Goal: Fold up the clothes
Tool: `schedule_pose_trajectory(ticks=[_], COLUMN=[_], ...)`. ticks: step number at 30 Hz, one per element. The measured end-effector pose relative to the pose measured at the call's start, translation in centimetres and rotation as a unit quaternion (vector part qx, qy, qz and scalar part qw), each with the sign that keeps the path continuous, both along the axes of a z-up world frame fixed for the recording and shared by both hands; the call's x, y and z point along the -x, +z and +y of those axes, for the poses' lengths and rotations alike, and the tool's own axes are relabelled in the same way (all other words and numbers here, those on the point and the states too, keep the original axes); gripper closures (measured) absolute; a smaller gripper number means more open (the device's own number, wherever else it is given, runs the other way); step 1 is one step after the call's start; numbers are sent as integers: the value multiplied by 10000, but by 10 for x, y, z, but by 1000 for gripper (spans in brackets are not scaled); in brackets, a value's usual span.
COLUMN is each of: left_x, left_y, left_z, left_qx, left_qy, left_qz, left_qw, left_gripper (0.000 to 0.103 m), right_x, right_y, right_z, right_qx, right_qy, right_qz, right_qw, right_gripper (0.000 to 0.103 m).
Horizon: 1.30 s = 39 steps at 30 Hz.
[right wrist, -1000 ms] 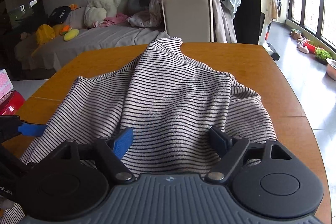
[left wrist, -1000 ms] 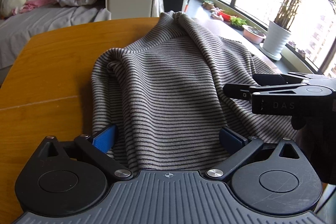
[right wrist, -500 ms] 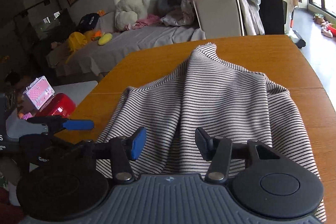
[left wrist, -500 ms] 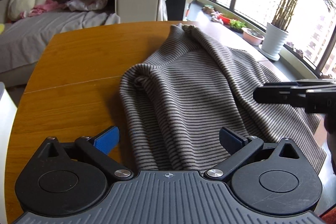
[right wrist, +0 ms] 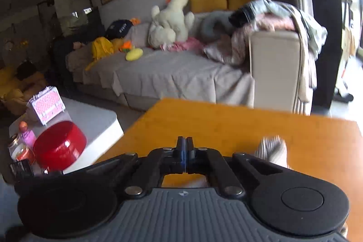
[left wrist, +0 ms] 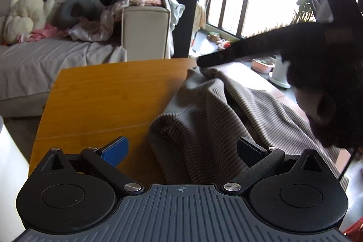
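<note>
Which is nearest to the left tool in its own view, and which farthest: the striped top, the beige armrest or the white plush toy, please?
1. Striped top: between the open fingers of the left tool, on the table.
2. Beige armrest: beyond the table's far edge, centre.
3. White plush toy: far left, at the sofa's back.

Daylight floods from the window (left wrist: 261,3) at two o'clock, blown out white. Right wrist view dimmer, motion-blurred. Fisheye bends all edges.

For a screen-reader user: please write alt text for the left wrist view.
The open left gripper hovers over a bunched striped garment on a wooden table. The right gripper reaches in from the right to the garment's far end. A cluttered sofa stands behind.
</note>
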<state>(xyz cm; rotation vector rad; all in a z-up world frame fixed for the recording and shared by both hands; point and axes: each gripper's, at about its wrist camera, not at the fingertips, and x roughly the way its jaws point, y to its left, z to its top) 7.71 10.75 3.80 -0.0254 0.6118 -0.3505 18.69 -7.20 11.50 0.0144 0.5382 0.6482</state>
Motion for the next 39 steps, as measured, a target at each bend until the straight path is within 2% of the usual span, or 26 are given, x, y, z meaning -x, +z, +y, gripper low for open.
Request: schedule_pose_trajectory(ticks=[3,6,7,8,10,13,15,16,17,18,19,20,22,26,29,31,36,37,39], left_x=[-16,-32,-37,-42,-53,-53,-49,-47,-45,-42,-39,-36,-42,-53,-61,-67,-109,-115,-124], left_y=[3,6,7,7,9,-2,-7,-10,-12,-11,-10,-10,-7,-3,0,3,-5,-7,-9], left_z=[-1,-2,-2,-2,-3,-7,-8,-8,-9,-9,-9,-8,-9,-9,-10,-10,0,5,18], left_qx=[39,78,90,103,125,-38,-66,-80,-93,-73,-54,-37,-95,-211,-297,-359,-900,-997,-1114], left_qy=[29,58,67,77,95,-135,-380,-503,-624,-699,-775,-844,-670,-322,-61,121,1109,1268,1523], left_qz=[-111,-222,-259,-295,-366,-214,-159,-131,-106,-136,-167,-197,-262,-390,-487,-550,-487,-461,-405], left_qw=[9999,9997,9996,9995,9992,9997,9991,9986,9980,9974,9968,9962,9974,9985,9984,9978,9886,9858,9812], left_gripper=[0,0,0,0,0,0,0,0,0,0,0,0,0,0,0,0,0,0,0], right_x=[-30,-31,-26,-18,-5,6,4,3,3,3,3,1,-5,-26,-40,-44,-28,-23,-13], right_y=[28,31,27,19,-2,-31,-55,-65,-72,-75,-77,-75,-59,-9,15,20,19,15,3], right_z=[20,20,15,6,-18,-52,-68,-68,-65,-58,-50,-42,-25,3,19,27,16,8,-9], right_qx=[-11,456,600,689,599,274,-18,-69,-43,39,114,164,207,-243,-400,-365,-6,150,516], right_qy=[157,62,-24,-100,-231,-463,-638,-636,-570,-442,-306,-165,-8,142,248,295,-11,-112,-351], right_qz=[-183,-82,4,153,663,1562,2258,2462,2506,2428,2343,2202,1701,767,384,342,-82,-140,-170], right_qw=[9997,9989,9982,9975,9957,9863,9721,9671,9664,9691,9716,9752,9852,9967,9982,9983,10000,9997,9979], right_gripper=[103,96,79,56,39,38,37,37,42,52,83,91,98,99,103,103,100,96,74])
